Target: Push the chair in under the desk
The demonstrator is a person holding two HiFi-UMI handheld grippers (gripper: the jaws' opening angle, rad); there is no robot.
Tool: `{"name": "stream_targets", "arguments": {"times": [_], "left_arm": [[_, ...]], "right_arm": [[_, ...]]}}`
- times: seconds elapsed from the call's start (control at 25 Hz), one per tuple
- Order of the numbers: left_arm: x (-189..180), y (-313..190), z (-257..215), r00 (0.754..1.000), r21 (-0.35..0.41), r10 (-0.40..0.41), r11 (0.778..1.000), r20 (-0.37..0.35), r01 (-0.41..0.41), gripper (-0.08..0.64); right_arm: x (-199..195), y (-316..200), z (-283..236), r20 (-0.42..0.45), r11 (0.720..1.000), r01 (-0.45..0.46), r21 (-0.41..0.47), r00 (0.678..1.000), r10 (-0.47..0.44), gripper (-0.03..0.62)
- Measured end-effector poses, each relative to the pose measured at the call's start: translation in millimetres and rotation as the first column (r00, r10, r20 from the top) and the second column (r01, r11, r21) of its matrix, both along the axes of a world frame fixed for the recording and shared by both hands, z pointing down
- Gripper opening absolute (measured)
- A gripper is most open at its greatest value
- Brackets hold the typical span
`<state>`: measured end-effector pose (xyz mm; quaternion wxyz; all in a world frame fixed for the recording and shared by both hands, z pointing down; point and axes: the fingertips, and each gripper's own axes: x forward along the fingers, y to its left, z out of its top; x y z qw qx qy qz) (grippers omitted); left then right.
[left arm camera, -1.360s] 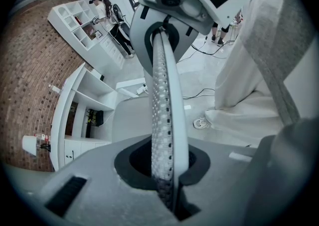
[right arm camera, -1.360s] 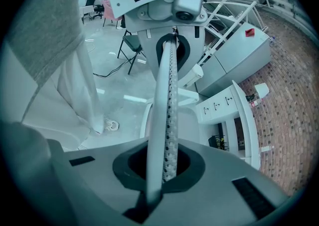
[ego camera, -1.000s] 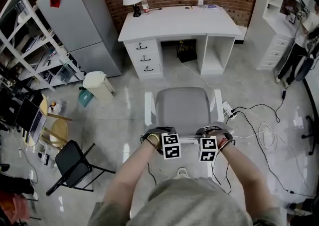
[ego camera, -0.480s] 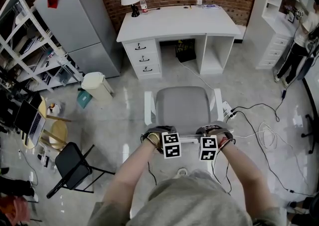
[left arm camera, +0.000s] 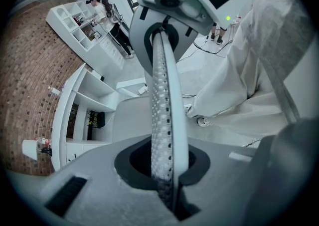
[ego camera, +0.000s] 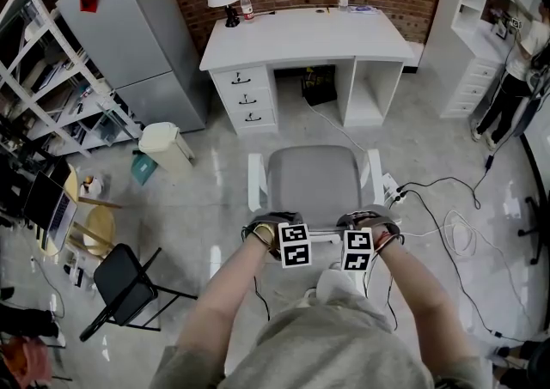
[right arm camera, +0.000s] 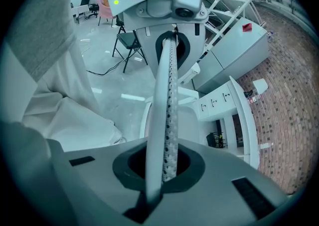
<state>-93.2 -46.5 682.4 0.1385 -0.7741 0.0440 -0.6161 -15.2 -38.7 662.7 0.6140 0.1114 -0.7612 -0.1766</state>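
Note:
The grey-seated chair (ego camera: 314, 183) with white armrests stands on the floor, facing the white desk (ego camera: 307, 35), a gap of floor between them. Both grippers clamp the top edge of its white perforated backrest (left arm camera: 162, 115). My left gripper (ego camera: 282, 234) holds the left part of that edge and my right gripper (ego camera: 361, 231) the right part. In the left gripper view the jaws (left arm camera: 168, 175) press on the mesh edge. The right gripper (right arm camera: 160, 175) pinches the backrest (right arm camera: 167, 100) the same way. The desk's kneehole (ego camera: 320, 87) holds a black object.
A white bin (ego camera: 168, 145) and a black folding chair (ego camera: 125, 280) stand left of the chair. Cables (ego camera: 447, 224) and a power strip (ego camera: 394, 192) lie on the floor to the right. A grey fridge (ego camera: 129, 35) flanks the desk; a person (ego camera: 516, 78) stands by white shelves.
The chair and both grippers have edged a little toward the desk. The person's leg has come forward behind the backrest. Both grips are unchanged.

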Motion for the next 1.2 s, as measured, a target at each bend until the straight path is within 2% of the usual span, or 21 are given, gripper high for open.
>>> {"name": "stream_targets", "arguments": {"times": [1.2], "left_arm": [[4.7, -49.3, -0.1, 1.000, 0.009, -0.005, 1.000, -0.002, 0.005, 0.038]], "right_arm": [[4.4, -50.0, 1.1, -0.003, 1.000, 0.007, 0.003, 1.000, -0.007, 0.011]]}}
